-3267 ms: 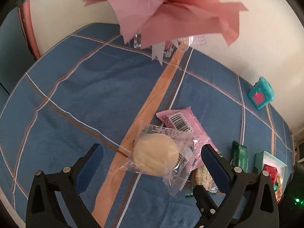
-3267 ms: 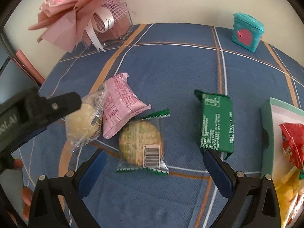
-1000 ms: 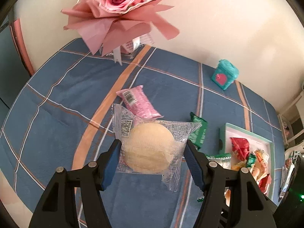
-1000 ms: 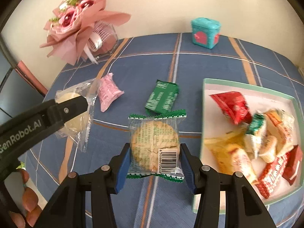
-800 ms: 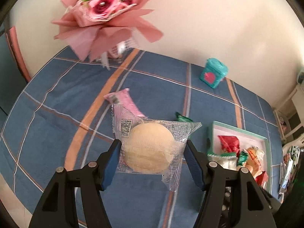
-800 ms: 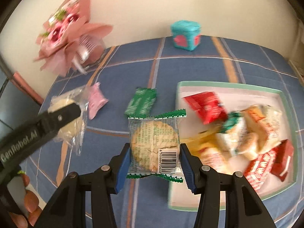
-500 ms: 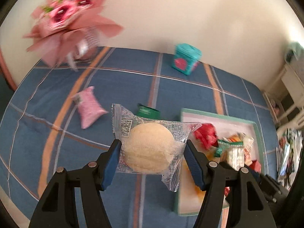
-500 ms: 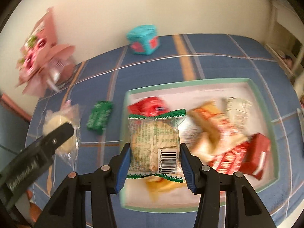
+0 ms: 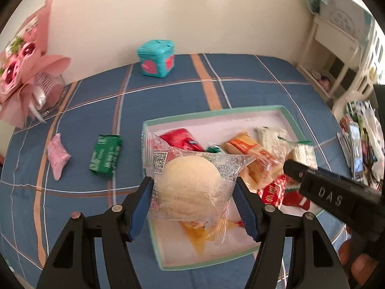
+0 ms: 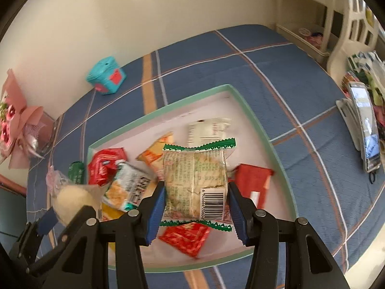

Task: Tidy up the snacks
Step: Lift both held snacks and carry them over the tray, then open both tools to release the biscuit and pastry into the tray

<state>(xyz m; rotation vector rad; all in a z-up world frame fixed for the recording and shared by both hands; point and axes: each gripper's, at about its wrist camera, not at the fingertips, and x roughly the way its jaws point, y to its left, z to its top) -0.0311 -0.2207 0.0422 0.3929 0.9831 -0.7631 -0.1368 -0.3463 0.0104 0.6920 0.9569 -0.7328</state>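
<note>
Over tray (image 10: 276, 149): left gripper (image 9: 193, 204) clamps pale bun (image 9: 192, 183), right gripper (image 10: 196, 213) clamps cracker pack (image 10: 195, 180), poised for drop; green pack (image 9: 105, 155) at 9 o'clock awaits.

Left hand-held gripper (image 9: 193, 201) clamping clear-wrapped bun (image 9: 192, 183), above mint snack tray (image 9: 154, 245)

Left claw (image 9: 193, 201) and right claw (image 10: 196, 208) both point steeply downward, each clamped partway closed on something.

"DAS" – right gripper (image 9: 298, 168), barcode "6 92666470604" – cracker pack (image 10: 195, 180)
</note>
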